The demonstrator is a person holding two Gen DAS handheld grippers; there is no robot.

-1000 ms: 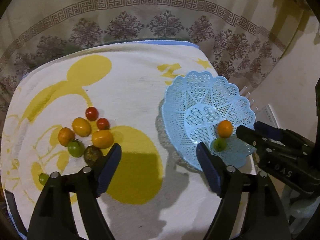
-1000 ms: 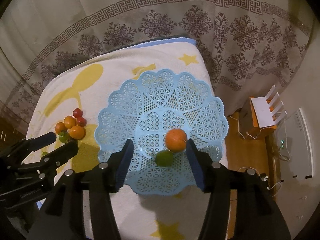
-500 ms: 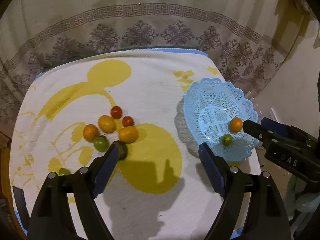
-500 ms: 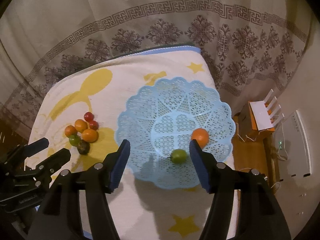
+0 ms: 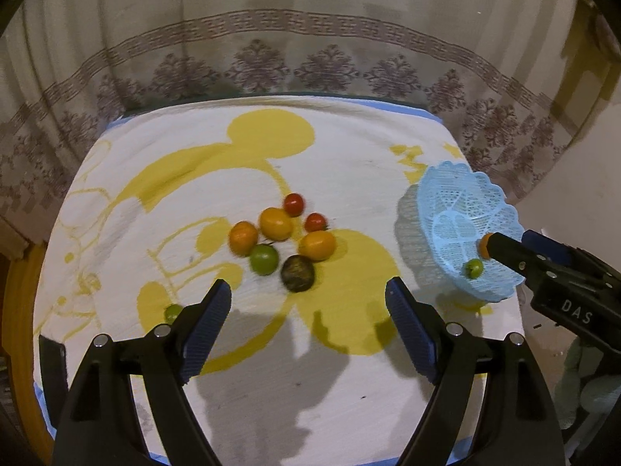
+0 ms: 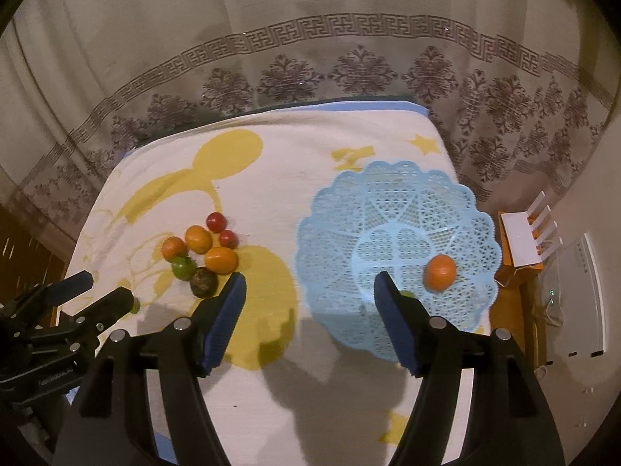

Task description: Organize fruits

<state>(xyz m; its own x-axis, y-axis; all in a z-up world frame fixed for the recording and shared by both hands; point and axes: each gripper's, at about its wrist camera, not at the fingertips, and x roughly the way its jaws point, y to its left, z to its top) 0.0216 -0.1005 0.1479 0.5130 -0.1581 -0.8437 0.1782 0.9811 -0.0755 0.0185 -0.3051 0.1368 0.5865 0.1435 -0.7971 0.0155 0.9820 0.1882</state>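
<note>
A cluster of fruits (image 5: 281, 239) lies mid-table: two red, three orange, one green and one dark brown (image 5: 297, 273). It also shows in the right wrist view (image 6: 202, 252). A small green fruit (image 5: 173, 312) lies apart by my left finger. The blue lattice basket (image 6: 388, 209) at the right holds an orange fruit (image 6: 439, 272) and a green one (image 5: 474, 268). My left gripper (image 5: 308, 308) is open and empty, above the table just in front of the cluster. My right gripper (image 6: 310, 303) is open and empty, at the basket's left front edge.
The table wears a white cloth with yellow shapes (image 5: 271, 136). A patterned curtain (image 6: 310, 70) hangs behind it. A white router on an orange box (image 6: 528, 240) and a white device (image 6: 578, 299) stand on the floor to the right.
Both grippers have pulled back and shifted left. The fruit cluster now lies ahead between my left fingers, and the basket has slid to the right in both views. Both stay open.
</note>
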